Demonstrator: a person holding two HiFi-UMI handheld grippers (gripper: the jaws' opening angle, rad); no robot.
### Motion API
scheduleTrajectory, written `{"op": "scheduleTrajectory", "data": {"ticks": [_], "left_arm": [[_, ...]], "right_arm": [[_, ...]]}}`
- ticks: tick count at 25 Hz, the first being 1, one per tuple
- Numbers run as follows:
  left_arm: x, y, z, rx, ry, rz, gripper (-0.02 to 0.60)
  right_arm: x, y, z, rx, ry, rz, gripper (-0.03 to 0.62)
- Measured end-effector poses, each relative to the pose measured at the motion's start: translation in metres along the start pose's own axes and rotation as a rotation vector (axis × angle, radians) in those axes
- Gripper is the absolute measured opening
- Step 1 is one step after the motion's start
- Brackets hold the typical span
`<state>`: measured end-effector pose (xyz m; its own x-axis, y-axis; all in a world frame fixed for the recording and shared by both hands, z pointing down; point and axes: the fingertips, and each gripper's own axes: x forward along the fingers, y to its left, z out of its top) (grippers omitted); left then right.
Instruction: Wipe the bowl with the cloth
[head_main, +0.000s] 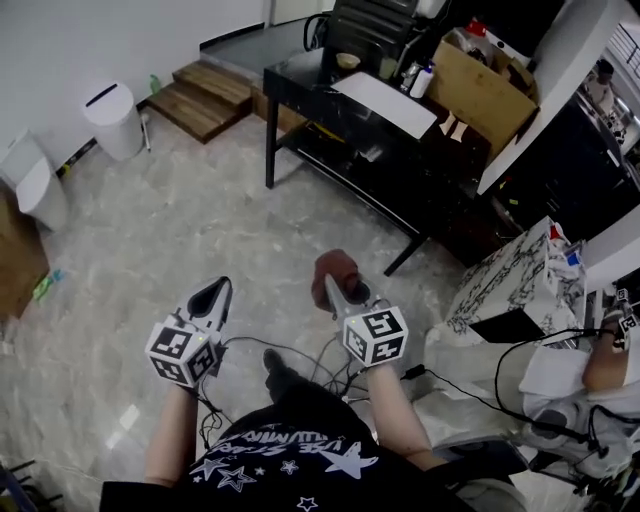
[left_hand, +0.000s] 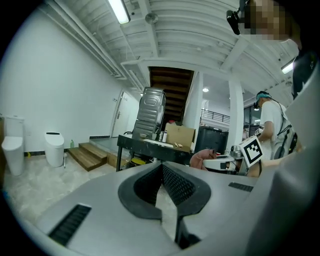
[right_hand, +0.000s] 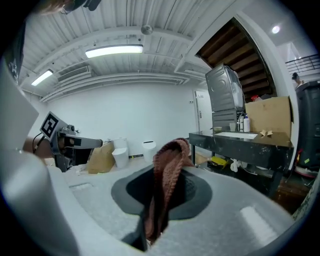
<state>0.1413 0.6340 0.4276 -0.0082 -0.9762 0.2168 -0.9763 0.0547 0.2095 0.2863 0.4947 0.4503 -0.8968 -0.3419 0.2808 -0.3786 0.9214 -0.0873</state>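
Note:
My right gripper (head_main: 337, 287) is shut on a reddish-brown knitted cloth (head_main: 334, 271), which bunches over its jaws; in the right gripper view the cloth (right_hand: 167, 170) hangs pinched at my right gripper (right_hand: 166, 192). My left gripper (head_main: 216, 291) is shut with nothing in it; its ribbed pads meet at my left gripper (left_hand: 161, 174). Both are held level above the marble floor, well short of the black table (head_main: 300, 85). A small tan bowl (head_main: 347, 60) stands at the table's far end beside a white sheet (head_main: 385, 103).
Wooden steps (head_main: 205, 95) and a white bin (head_main: 113, 118) lie at the far left, a toilet (head_main: 35, 185) against the left wall. A cardboard box (head_main: 480, 90) stands on the table. A patterned box (head_main: 515, 280), cables (head_main: 300, 355) and another person's arm (head_main: 605, 362) are at the right.

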Motion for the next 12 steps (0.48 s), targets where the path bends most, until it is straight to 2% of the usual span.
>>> {"op": "scheduleTrajectory", "data": {"ticks": [5,12], "left_arm": [[0.063,0.029,0.033,0.036,-0.012,0.005,0.009],[0.107,0.052,0.038,-0.018,0.016,0.031,0.009]], "right_arm": [[0.06,-0.051,0.029,0.009,-0.012,0.014,0.058],[0.096,-0.081,0.041,0.043,-0.022,0.026,0.058]]}}
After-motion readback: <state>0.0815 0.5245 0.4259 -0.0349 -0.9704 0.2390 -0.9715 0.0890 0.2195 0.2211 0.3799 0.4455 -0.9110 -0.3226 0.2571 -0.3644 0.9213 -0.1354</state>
